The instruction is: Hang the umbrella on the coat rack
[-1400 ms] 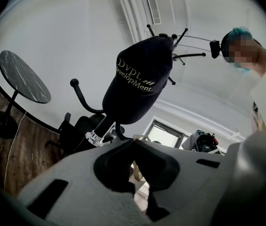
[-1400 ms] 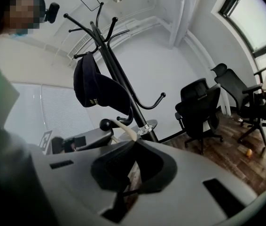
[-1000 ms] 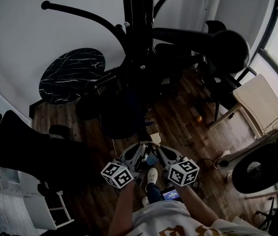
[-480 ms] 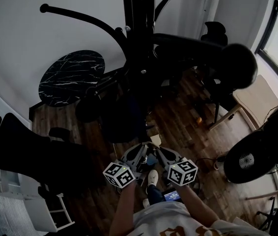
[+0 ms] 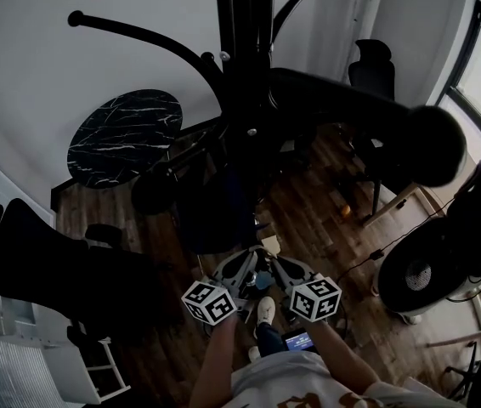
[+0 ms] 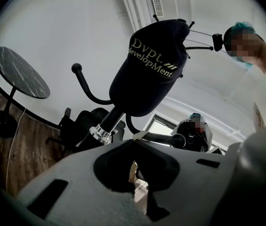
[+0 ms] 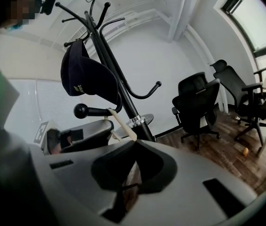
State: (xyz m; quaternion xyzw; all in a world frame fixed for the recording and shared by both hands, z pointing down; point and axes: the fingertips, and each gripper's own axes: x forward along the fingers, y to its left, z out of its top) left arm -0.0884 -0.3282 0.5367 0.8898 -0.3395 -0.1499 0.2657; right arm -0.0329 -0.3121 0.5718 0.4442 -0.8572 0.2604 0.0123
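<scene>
Umbrella strap (image 7: 122, 125), one beige loop, runs from the gripper tips up to a ball-tipped hook (image 7: 81, 110) on the single black coat rack (image 7: 133, 108). The rest of the umbrella cannot be made out. One navy cap (image 6: 152, 69) hangs on the rack above that hook. Two grippers sit side by side below the rack. The left gripper (image 6: 136, 138) and the right gripper (image 7: 136, 141) each have their jaws closed together, pinching the strap at the tips.
</scene>
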